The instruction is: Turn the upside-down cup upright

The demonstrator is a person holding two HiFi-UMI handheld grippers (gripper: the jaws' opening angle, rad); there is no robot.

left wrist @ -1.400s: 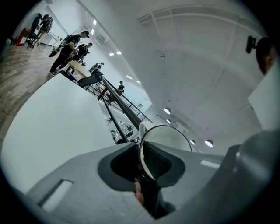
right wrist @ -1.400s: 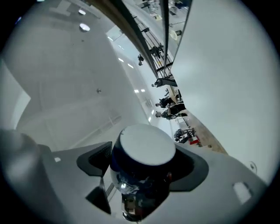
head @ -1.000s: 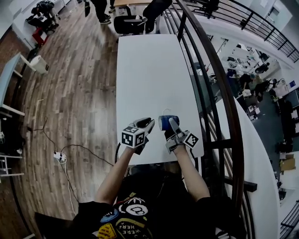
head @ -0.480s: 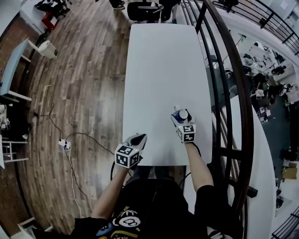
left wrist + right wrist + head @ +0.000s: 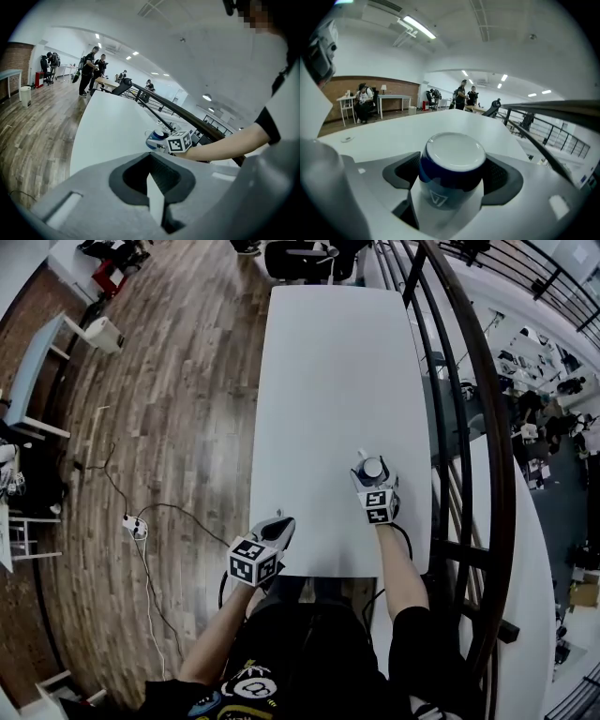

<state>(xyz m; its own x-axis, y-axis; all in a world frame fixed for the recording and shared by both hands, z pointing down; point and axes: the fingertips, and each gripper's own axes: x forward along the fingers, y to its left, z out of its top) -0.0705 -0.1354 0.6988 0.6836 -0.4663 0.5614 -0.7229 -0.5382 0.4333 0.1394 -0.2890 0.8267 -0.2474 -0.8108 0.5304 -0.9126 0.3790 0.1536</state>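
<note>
A blue cup with a white round face pointing up stands on end near the right side of the white table. My right gripper is shut on it, one jaw on each side of the blue band. In the right gripper view the cup fills the gap between the pads. Whether it touches the table is hidden. My left gripper hovers at the table's near edge, left of the cup, shut and empty. In the left gripper view the cup shows beyond the shut jaws, its handle pointing left.
A dark curved railing runs along the table's right side. An office chair stands at the far end. A power strip with cables lies on the wooden floor to the left. People stand far off.
The right gripper rolled from sideways to level, turning the cup from lying on its side to standing on end, and sank toward the table. The left gripper shut and drew back to the near edge.
</note>
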